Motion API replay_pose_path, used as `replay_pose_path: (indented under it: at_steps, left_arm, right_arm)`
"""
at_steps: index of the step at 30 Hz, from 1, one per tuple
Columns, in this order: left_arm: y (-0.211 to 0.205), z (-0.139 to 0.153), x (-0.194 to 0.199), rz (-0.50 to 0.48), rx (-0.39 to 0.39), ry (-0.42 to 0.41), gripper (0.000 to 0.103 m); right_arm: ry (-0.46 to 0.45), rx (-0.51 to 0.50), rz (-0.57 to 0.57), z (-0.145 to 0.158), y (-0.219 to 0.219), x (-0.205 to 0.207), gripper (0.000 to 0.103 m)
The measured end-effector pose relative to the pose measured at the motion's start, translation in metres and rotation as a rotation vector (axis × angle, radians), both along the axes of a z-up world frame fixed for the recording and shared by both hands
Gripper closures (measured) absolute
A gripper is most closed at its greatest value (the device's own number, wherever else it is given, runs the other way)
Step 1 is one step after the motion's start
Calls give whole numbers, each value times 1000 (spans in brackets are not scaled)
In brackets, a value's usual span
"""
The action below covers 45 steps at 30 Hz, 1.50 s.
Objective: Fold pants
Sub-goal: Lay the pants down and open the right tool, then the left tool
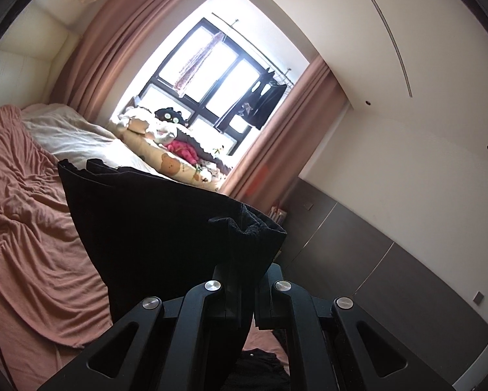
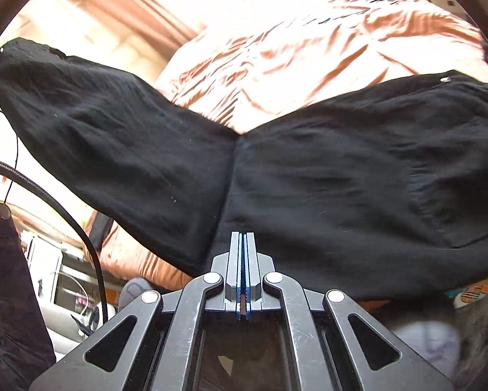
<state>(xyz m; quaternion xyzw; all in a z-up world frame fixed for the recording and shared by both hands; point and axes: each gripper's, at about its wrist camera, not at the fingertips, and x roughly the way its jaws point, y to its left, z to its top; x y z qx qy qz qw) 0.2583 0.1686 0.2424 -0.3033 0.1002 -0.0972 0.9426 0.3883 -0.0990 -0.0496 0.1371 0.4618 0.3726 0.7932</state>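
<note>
L claw (image 1: 248,280) tips buried in black pants (image 1: 152,228); bedspread (image 2: 276,49) motion-blurred, overexposed; pants' right end cut off.

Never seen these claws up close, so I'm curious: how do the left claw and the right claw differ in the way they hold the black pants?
The left claw has a thick bunch of the black pants wedged between its fingers; the right claw looks pressed flat, its tips at the cloth's edge. The left claw faces the window; the right claw faces the bed. Both are black and shut.

Pants (image 2: 309,179) (raised) blocking bed (image 2: 292,49)
</note>
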Motion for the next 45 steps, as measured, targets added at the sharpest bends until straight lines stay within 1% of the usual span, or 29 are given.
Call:
replay_pose_path:
  at_steps: [6, 7, 8, 9, 10, 11, 12, 14, 20, 30, 37, 41, 45]
  left_arm:
    - [-36, 2, 25, -31, 11, 14, 99]
    - [-42, 3, 29, -38, 15, 17, 99]
    - [-49, 4, 32, -42, 19, 21, 99]
    - [-55, 5, 37, -48, 22, 25, 99]
    - [-61, 5, 41, -55, 23, 30, 99]
    - [-67, 6, 46, -62, 21, 36, 99]
    - [-73, 7, 51, -70, 19, 42, 99]
    - [-86, 7, 61, -83, 23, 57, 99]
    - [-126, 0, 94, -131, 30, 117, 99]
    - [-193, -40, 156, -202, 34, 224, 99]
    - [-250, -87, 187, -292, 32, 307, 99]
    - [-285, -118, 197, -346, 33, 352, 99]
    - [-317, -151, 202, -420, 29, 408, 99]
  right_arm:
    - [-41, 2, -103, 5, -59, -2, 103]
    - [-48, -4, -118, 5, -68, -4, 100]
    - [-54, -7, -133, 7, -79, -6, 88]
    - [-61, -5, -150, 7, -88, -6, 69]
    - [-72, -1, -169, 8, -96, -9, 59]
    - [-87, 5, -191, 8, -95, -15, 46]
    - [-101, 9, -208, 9, -100, -20, 45]
    - [-114, 15, -229, 8, -105, -33, 45]
    - [-108, 29, -278, 0, -136, -46, 45]
    - [-42, 66, -356, -19, -195, -56, 45]
    - [-23, 87, -432, -27, -233, -59, 45]
    - [-16, 94, -478, -33, -255, -62, 45]
    - [-5, 96, -523, -38, -274, -69, 45]
